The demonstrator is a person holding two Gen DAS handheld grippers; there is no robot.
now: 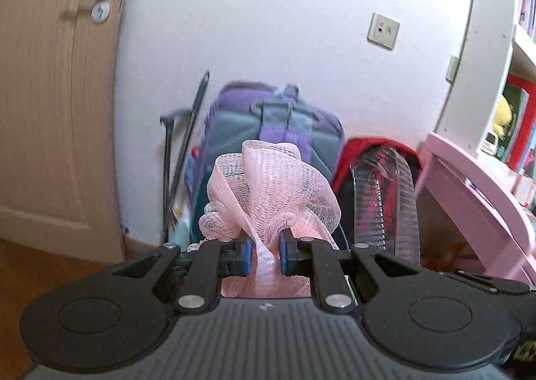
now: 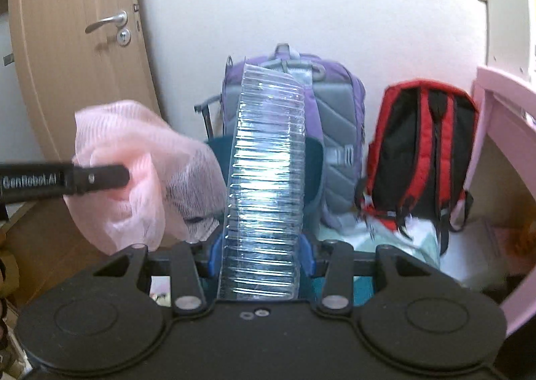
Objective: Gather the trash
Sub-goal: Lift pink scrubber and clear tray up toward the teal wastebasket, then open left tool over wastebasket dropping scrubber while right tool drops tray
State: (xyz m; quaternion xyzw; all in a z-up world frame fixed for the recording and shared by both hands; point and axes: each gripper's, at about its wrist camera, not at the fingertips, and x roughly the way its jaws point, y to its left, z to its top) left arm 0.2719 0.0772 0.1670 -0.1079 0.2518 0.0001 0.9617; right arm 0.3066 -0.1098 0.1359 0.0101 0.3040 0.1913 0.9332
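My left gripper [image 1: 265, 254] is shut on a bunched pink mesh net [image 1: 268, 192], which bulges up between and above its blue pads. In the right wrist view the same pink net [image 2: 140, 175] hangs at the left, with one black finger of the left gripper across it. My right gripper [image 2: 261, 254] is shut on a clear ribbed plastic tray [image 2: 268, 179] that stands upright between its blue pads. From the left wrist view that clear tray [image 1: 385, 199] shows to the right of the net.
A purple-grey backpack [image 2: 338, 132] and a red-black backpack [image 2: 418, 145] lean against the white wall. A wooden door [image 1: 50, 95] with a metal handle stands at the left. A pink desk [image 1: 469, 185] and a white bookshelf [image 1: 485, 45] fill the right side. A folded umbrella [image 1: 187, 138] rests by the wall.
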